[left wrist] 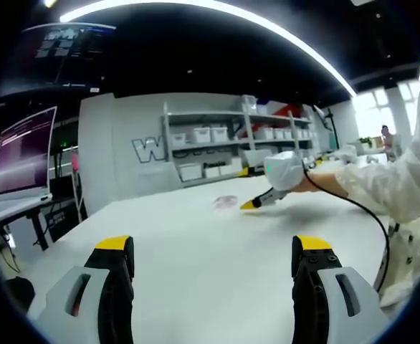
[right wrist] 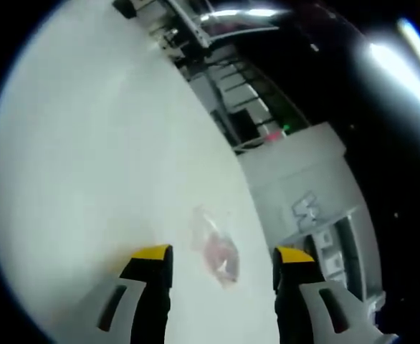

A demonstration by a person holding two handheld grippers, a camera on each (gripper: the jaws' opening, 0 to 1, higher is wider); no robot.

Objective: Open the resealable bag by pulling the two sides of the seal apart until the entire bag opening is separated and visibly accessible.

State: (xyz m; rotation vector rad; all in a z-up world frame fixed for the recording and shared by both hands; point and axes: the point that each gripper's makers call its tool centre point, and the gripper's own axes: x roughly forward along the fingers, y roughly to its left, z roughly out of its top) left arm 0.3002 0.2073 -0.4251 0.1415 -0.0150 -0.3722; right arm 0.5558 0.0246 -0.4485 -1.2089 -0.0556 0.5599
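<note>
The left gripper view looks low and nearly level across the white worktop (left wrist: 196,244), from well back, toward a shelving rack (left wrist: 239,143) against the far wall; its own left gripper (left wrist: 213,258) rises at the bottom edge. The right gripper view is rolled steeply, so the worktop (right wrist: 88,143) runs diagonally, and it looks down from close by at the resealable bag (right wrist: 216,247), just beyond the right gripper (right wrist: 223,261). The 2 views share the worktop, the bag (left wrist: 226,202) and the rack (right wrist: 339,236); the right gripper (left wrist: 251,204) appears from outside in the left gripper view.
</note>
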